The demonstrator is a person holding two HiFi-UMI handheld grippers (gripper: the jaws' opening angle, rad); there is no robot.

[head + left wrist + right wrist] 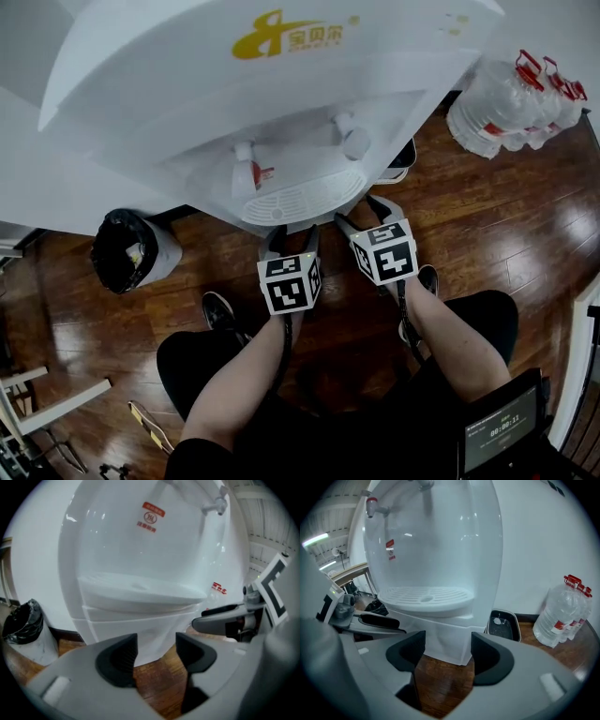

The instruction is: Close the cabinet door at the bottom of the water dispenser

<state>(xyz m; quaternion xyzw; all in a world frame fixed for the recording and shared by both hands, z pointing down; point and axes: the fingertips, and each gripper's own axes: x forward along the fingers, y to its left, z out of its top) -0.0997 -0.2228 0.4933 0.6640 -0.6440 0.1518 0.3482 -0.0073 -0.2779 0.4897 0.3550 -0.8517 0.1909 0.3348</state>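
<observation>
The left gripper (156,651) holds its fingers partly apart, with only wooden floor (154,681) between them. The right gripper (447,651) has its fingers spread a little wider and is also empty. Just beyond both pairs of fingers stands the white lower cabinet front (445,637) of the water dispenser (281,112), untouched; I cannot tell whether its door sits fully flush. The drip tray (424,597) juts out above the fingers. Left of the left fingers is a black-bagged bin (21,625). Right of the right fingers are a black tray (504,625) and water bottles (562,616), which the left gripper view misses. Only the head view shows the person's knees and shoes behind the fingers.
</observation>
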